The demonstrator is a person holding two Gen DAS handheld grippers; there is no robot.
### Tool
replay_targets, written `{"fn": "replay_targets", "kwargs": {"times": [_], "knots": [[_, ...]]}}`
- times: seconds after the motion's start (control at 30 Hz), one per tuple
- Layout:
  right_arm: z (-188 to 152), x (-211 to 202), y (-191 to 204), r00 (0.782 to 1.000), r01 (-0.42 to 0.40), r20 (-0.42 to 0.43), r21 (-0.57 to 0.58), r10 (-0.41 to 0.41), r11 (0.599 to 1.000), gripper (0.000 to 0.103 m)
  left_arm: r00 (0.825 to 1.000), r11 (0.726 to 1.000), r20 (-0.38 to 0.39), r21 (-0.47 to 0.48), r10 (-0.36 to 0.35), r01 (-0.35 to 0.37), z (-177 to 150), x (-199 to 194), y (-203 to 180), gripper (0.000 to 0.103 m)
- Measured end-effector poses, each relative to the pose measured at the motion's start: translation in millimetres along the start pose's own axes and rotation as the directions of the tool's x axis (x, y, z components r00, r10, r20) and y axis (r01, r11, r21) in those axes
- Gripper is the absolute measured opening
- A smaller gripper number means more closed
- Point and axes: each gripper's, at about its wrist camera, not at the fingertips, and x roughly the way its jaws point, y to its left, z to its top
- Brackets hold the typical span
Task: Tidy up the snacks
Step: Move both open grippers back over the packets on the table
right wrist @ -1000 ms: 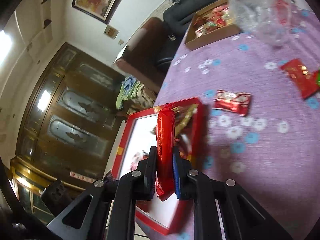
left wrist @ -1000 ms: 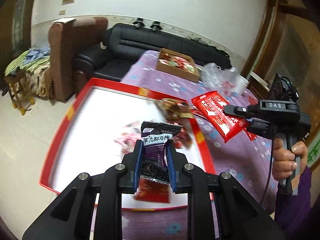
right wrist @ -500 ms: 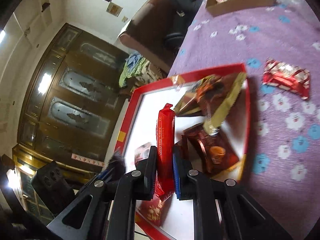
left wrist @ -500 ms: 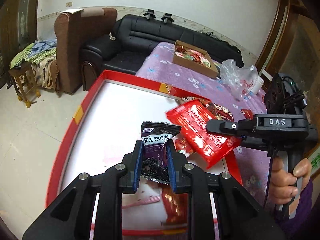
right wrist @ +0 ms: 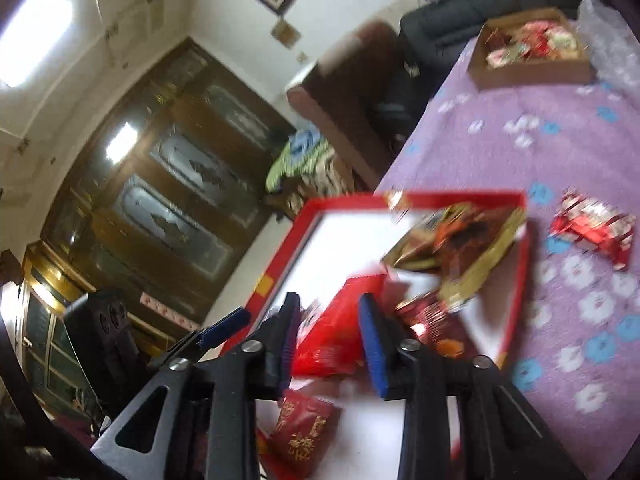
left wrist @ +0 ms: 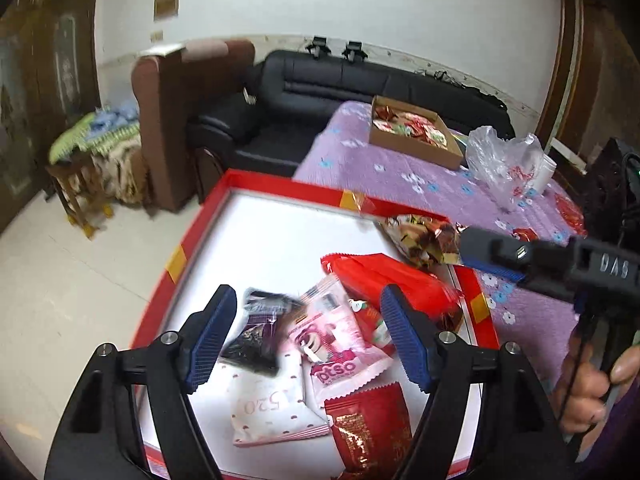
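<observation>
A red-rimmed white tray (left wrist: 256,184) sits at the table's near corner and holds several snack packets. My left gripper (left wrist: 306,332) is open above it. A dark purple packet (left wrist: 260,332) lies blurred in the tray between its fingers, beside a pink packet (left wrist: 336,344). My right gripper (right wrist: 328,340) is open over the tray (right wrist: 340,204). A large red packet (right wrist: 336,332) lies blurred below its fingers, and also shows in the left wrist view (left wrist: 392,284). The right gripper shows at the right of the left wrist view (left wrist: 492,256).
A gold-brown packet (left wrist: 420,236) lies at the tray's far right corner. A brown cardboard box of snacks (left wrist: 412,132), a clear plastic bag (left wrist: 500,160) and loose red packets (right wrist: 592,228) sit on the purple flowered cloth. A black sofa and brown armchair stand beyond.
Both grippers have opened. The dark purple packet has dropped from the left gripper into the tray, and the red packet has dropped from the right gripper into the tray.
</observation>
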Motion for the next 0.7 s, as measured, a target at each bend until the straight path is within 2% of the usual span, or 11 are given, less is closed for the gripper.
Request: {"fn": "replay_targets", "kwargs": {"times": [0.07,0.13,0.27,0.4,0.57,0.7], "knots": [[2.6,-17.4,-8.3,0.998,0.019,0.052,0.002,-0.019,1.0,0.036,1.0,1.0,0.018,0.021,0.009,-0.009,1.1,-5.4,-7.0,0.075],[8.2,-36.0,-18.9,0.992,0.083,0.094,0.002,-0.083,0.997,0.038,0.999,0.999,0.032,0.039,0.006,-0.007,1.2,-9.7,-15.7,0.075],[10.3,-77.9,-55.8,0.976,0.144,0.152,0.074,-0.154,0.987,0.039,0.999,0.996,0.035,0.081,-0.03,0.027,-0.3,-15.1,-36.2,0.075],[8.8,-135.0,-99.9,0.939,0.213,0.238,0.163,-0.248,0.963,0.039,0.998,0.991,0.013,0.125,-0.055,0.053,-2.3,-13.0,-56.8,0.075],[9.1,-190.1,-142.9,0.888,0.284,0.298,0.242,-0.35,0.928,0.046,0.996,0.979,-0.03,0.182,-0.088,0.092,-5.6,-8.9,-88.3,0.075],[16.2,-212.8,-170.7,0.872,0.328,0.288,0.258,-0.396,0.909,0.046,0.992,0.962,-0.062,0.242,-0.112,0.123,0.3,-6.1,-116.0,0.075]]}}
